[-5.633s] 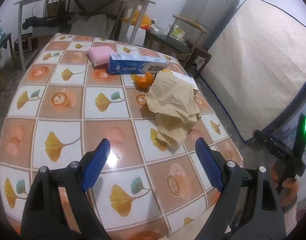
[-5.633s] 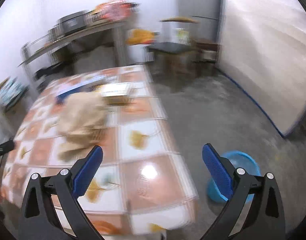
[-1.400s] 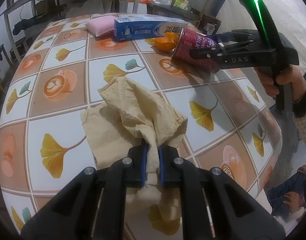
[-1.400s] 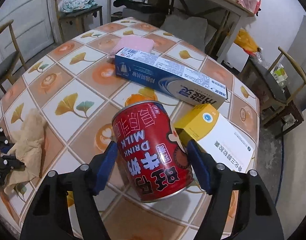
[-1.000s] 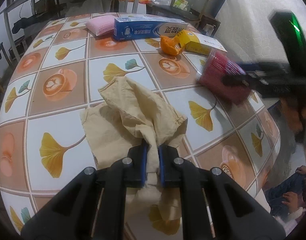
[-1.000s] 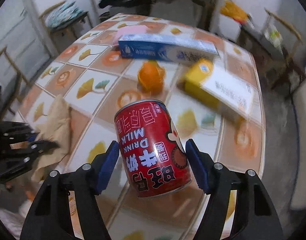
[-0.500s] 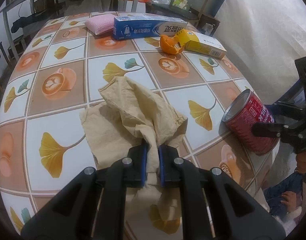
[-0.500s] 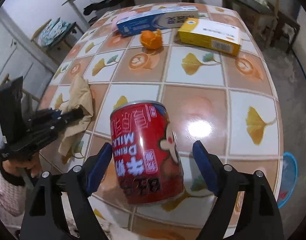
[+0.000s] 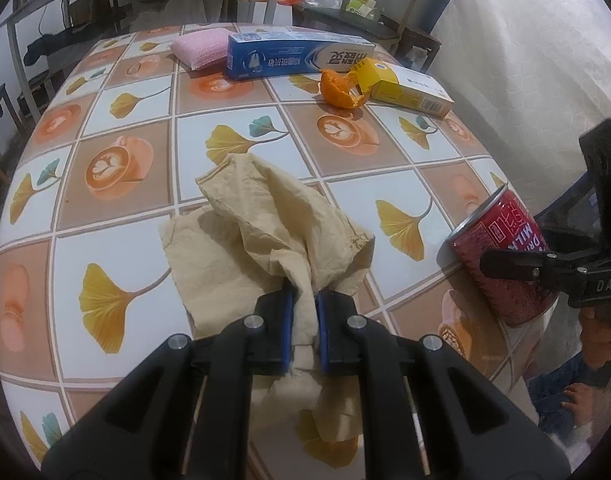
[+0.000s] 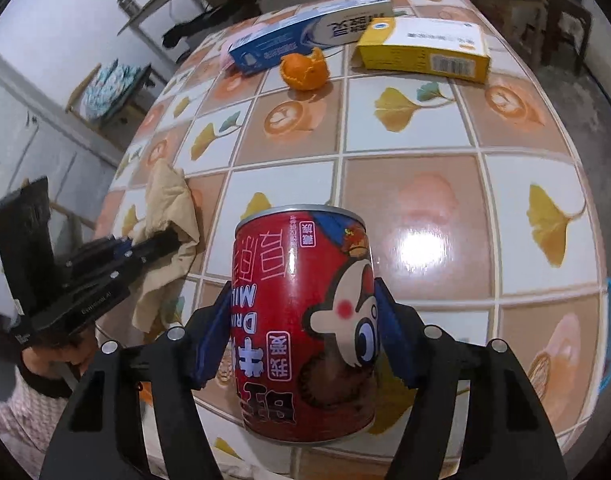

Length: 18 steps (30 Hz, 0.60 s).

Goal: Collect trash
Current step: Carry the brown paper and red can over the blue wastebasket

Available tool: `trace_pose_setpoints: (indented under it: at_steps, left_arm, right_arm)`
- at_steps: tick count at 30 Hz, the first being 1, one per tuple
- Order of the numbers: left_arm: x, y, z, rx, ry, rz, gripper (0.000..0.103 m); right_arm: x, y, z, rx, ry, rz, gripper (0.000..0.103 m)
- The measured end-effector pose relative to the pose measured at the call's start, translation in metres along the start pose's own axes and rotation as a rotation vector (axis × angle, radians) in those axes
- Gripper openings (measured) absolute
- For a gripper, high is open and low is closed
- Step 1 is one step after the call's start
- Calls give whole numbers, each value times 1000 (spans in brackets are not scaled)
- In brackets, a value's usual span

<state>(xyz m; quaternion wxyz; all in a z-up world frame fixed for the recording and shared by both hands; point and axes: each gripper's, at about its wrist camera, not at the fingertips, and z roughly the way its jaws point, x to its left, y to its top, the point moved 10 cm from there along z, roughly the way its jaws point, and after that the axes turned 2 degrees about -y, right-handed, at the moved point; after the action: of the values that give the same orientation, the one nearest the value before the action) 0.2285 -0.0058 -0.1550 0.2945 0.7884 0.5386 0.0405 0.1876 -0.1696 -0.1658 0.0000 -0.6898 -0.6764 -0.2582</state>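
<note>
Now my right tongs (image 10: 301,322), just closing, clamp the red can (image 10: 305,320); left tongs (image 9: 303,322) pinch the crumpled paper (image 9: 265,224) on the table (image 9: 117,208).

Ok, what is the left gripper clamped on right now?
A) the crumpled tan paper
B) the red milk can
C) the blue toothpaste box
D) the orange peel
A: the left gripper is pinched shut on a fold of the crumpled tan paper, while the red milk can sits in the right gripper.
</note>
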Motion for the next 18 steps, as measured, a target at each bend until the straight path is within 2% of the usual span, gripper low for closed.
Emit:
trace_pose_setpoints:
  at_steps: [4, 18]
  left_arm:
    - [1, -1, 0, 10, -28, -25, 9]
    - [-31, 11, -14, -11, -55, 18, 9]
  right_arm:
    - [-3, -4, -4, -24, 25, 60, 64]
    - [-18, 4, -31, -110, 59, 103, 64]
